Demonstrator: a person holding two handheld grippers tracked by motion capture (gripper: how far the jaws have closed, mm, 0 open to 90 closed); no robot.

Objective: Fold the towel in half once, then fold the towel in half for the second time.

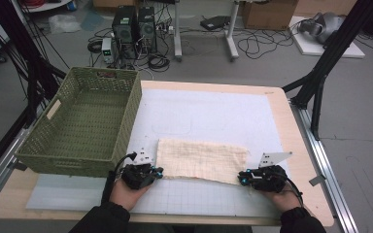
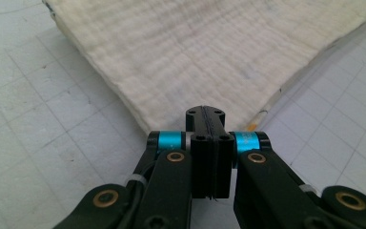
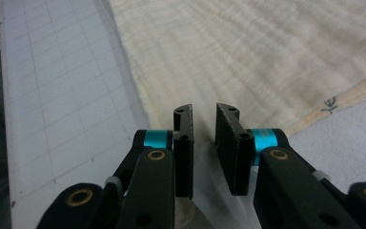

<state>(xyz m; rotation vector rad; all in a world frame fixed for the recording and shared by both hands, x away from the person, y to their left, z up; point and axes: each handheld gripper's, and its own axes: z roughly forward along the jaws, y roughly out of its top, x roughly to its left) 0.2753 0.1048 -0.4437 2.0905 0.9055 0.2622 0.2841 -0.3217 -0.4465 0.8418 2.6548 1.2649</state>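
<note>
On the white gridded mat (image 1: 209,196), a cream cloth (image 1: 201,160) lies folded into a long flat strip, just beside the green basket (image 1: 85,124), which looks empty from the high view. So my guess is we're partway through folding: at least one fold is done, more folding probably left, and nothing has gone into the basket yet.

Left gripper (image 1: 159,171) sits at the cloth's near left corner, jaws pressed tight together, and in the left gripper view (image 2: 205,119) the corner runs right up to the tips, so it looks pinched. Can't see the fabric between the pads, though.

Right gripper (image 1: 242,178) is at the near right corner with a narrow gap between its jaws. In the right gripper view (image 3: 205,119) the cloth edge lies under and between them, not squeezed.
</note>
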